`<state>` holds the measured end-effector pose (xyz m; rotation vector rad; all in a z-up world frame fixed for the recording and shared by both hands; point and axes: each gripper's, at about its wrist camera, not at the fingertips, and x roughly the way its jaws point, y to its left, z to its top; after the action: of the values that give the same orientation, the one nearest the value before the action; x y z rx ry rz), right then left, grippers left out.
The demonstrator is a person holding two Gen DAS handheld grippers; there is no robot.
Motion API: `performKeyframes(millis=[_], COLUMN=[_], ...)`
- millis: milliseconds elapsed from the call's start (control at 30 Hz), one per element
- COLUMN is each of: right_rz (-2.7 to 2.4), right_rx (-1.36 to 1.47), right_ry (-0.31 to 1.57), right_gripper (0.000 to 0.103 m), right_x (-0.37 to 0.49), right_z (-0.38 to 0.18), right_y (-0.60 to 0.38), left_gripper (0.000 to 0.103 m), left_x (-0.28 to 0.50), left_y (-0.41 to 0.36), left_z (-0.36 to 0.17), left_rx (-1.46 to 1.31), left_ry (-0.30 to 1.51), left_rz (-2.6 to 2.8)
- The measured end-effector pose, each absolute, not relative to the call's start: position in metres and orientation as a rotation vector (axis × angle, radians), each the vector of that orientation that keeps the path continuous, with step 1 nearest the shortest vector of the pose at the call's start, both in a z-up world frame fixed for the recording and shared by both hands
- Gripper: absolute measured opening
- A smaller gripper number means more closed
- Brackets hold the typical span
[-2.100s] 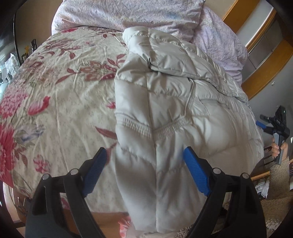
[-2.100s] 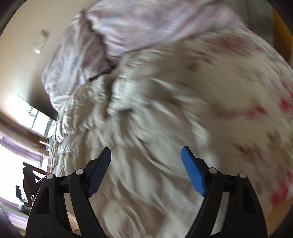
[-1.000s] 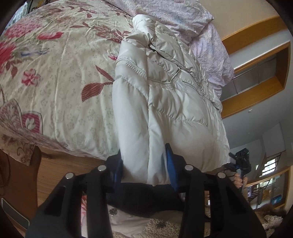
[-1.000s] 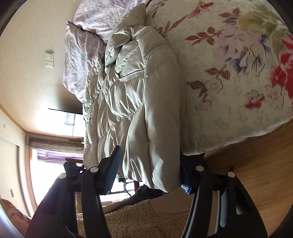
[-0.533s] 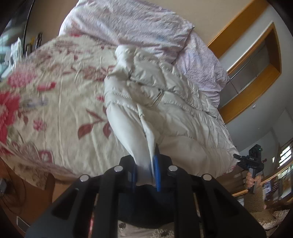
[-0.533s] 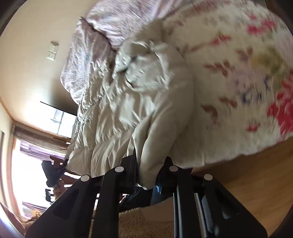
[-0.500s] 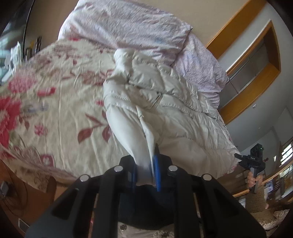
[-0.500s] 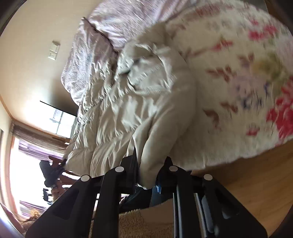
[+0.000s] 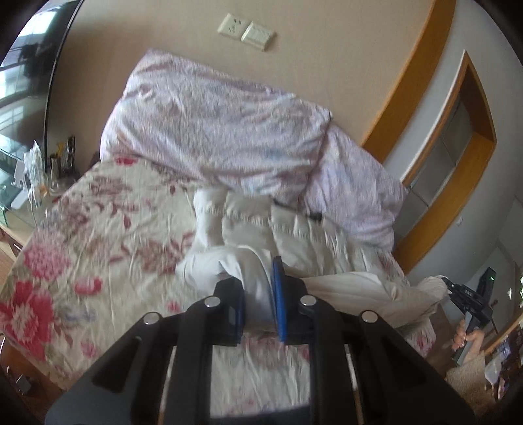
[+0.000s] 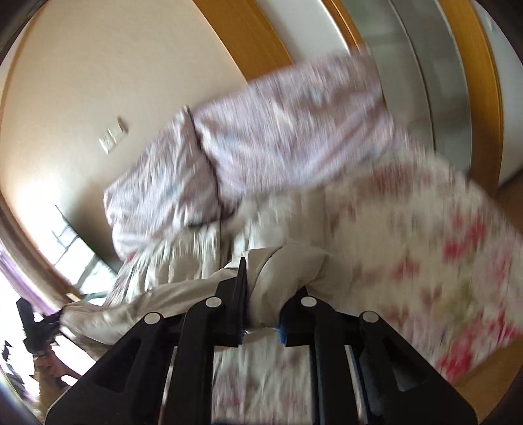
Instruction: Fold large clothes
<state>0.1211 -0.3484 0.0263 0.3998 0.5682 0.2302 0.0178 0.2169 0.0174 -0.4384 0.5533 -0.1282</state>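
A cream quilted puffer jacket (image 9: 294, 235) lies lengthwise on a bed with a floral cover (image 9: 108, 235). My left gripper (image 9: 260, 294) is shut on the jacket's bottom hem and holds it lifted above the bed. My right gripper (image 10: 261, 294) is shut on the other corner of the hem (image 10: 287, 261), also lifted. The hem stretches between both grippers; each shows at the far edge of the other's view, the right one (image 9: 470, 300) and the left one (image 10: 32, 323). The right wrist view is motion-blurred.
Pink-lilac pillows (image 9: 212, 130) lean on the beige wall at the head of the bed. A wall socket plate (image 9: 245, 31) sits above them. A wood-framed opening (image 9: 457, 147) is right of the bed. A cluttered side table (image 9: 32, 176) stands at the left.
Both grippers closed on the jacket's hem at the foot of the bed, then lifted it and carried it up toward the pillows, so the lower part of the jacket now folds over.
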Motion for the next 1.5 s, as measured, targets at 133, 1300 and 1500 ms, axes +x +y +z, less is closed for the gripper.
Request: performKeyframes(millis=[133,1300,1500], right_rz=[0.136,-0.141,-0.085], right_rx=[0.272,0.344,0.538], right_ry=[0.48,0.781,0.78], right_gripper=[0.015,0.02,0.029], right_x=[0.163,0.435,0.442], right_z=[0.044,-0.08,-0.073], right_y=[-0.325,-0.291,-0.314], left_gripper=[0.015,0.03,0.081], left_x=[0.056,0.368,0.375], left_y=[0.222,0.231,0.245], left_z=[0.034,-0.036,-0.037], left_rx=[-0.457,-0.439,-0.455], left_ry=[0.493,0.665,0.645], left_rz=[-0.072,0.155,0.227])
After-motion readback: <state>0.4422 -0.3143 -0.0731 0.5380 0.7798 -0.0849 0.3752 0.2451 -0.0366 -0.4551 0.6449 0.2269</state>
